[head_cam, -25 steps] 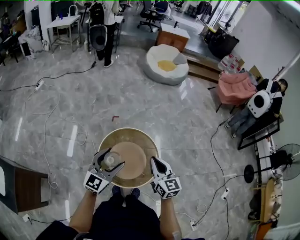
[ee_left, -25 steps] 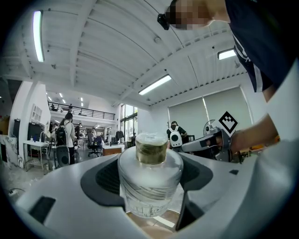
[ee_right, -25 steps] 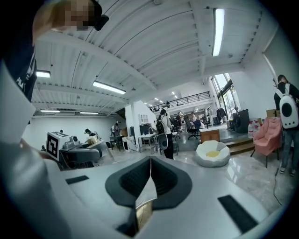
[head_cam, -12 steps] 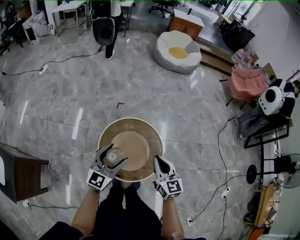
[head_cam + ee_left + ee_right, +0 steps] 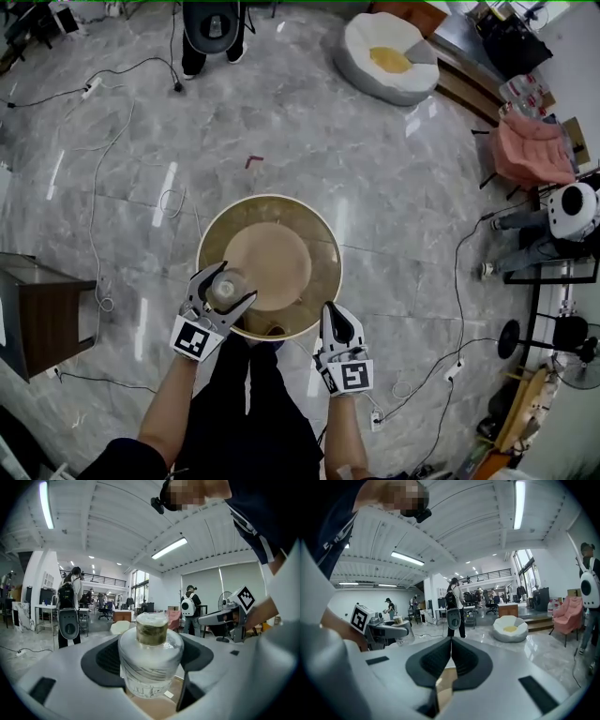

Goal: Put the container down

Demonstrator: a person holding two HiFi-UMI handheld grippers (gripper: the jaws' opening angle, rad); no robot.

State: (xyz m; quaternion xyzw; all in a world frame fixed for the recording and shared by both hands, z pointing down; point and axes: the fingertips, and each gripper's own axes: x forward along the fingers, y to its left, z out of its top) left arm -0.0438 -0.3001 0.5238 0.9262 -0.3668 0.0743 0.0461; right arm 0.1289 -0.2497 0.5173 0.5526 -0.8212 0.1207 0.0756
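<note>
- My left tongs [image 5: 226, 294] were clamped on the container [image 5: 150, 660], a clear jar with a dull gold lid [image 5: 151, 628]. The dark pads pressed its body from both sides, below the shoulder.
- My right tongs [image 5: 451, 641] were pressed together with nothing between them. In the head view they hung just off the near right edge of the round surface [image 5: 322, 239], well apart from the jar.
- From the head view the container sat over the near left part of that surface, inside the rim and beside the paler middle disc. The left gripper view showed tan wood right under its base, but I could not tell whether the base was touching or a little above it.
- The jar looked upright in the grip, lid on top, and I judged that the thing to protect: lower straight down with no roll of the wrist, so the whole base lands at once.
- I would want it a touch further in from the rim before letting go. A jar set on the outer band could be knocked off onto the floor [image 5: 394, 187] as the tongs draw back.
- Release should be slow. Part the tongs only once the weight is plainly on the wood, open them wide enough to clear the jar's widest part, then pull back toward me along the line of the jaws, not sideways.
- The glass looked smooth, so I judged a slip likelier than a crush. The right tongs had no job here beyond staying clear.
</note>
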